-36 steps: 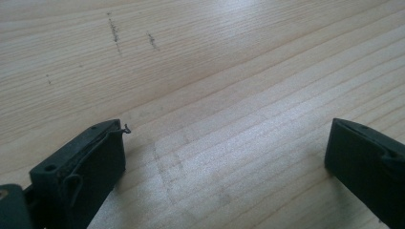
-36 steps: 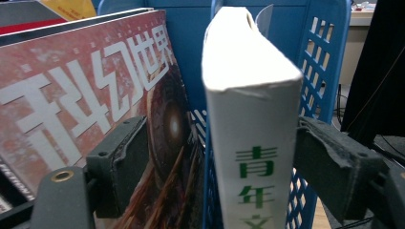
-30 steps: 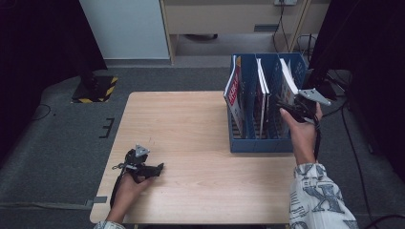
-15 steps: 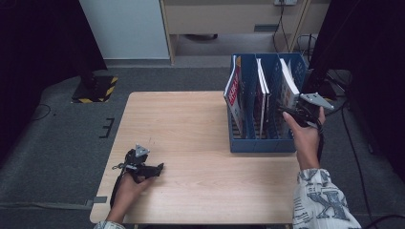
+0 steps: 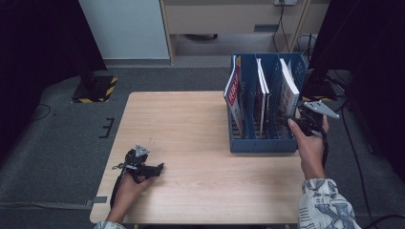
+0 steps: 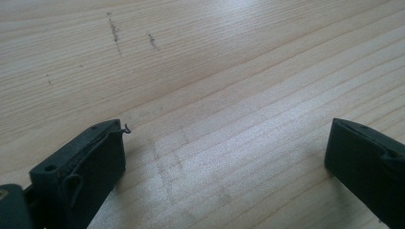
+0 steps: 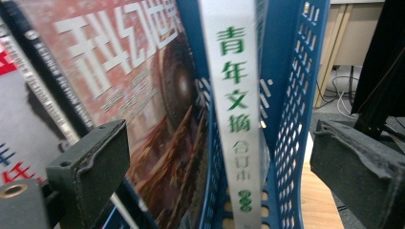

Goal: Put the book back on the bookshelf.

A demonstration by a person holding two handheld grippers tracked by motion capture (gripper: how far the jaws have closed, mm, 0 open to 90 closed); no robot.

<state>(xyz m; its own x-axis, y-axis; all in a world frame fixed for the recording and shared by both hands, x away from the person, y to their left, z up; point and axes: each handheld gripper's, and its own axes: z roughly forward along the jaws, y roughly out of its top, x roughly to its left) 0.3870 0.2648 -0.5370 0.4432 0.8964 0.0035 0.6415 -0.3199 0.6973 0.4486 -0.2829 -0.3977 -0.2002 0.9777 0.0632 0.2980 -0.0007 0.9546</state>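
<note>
A blue file rack (image 5: 260, 143) with three slots stands on the right side of the wooden table (image 5: 181, 124). A magazine with a red cover (image 5: 234, 93) leans in its left slot. A thin one (image 5: 261, 81) stands in the middle slot and a white-spined book (image 5: 288, 88) in the right slot. My right gripper (image 5: 293, 122) is held open at the rack's near right corner. In the right gripper view the white spine (image 7: 234, 109) sits between the wide-apart jaws of my right gripper (image 7: 222, 138). My left gripper (image 5: 158, 168) rests open on the table at front left, its jaws (image 6: 228, 138) over bare wood.
A reddish-brown magazine cover (image 7: 143, 95) and the perforated blue rack wall (image 7: 291, 95) crowd the right gripper view. Dark curtains, a cabinet (image 5: 229, 19) and cables on the floor lie beyond the table. A striped stand base (image 5: 93, 88) sits on the floor at left.
My right gripper has drifted slightly toward the near right end of the rack. The left gripper has stayed put on the table.
</note>
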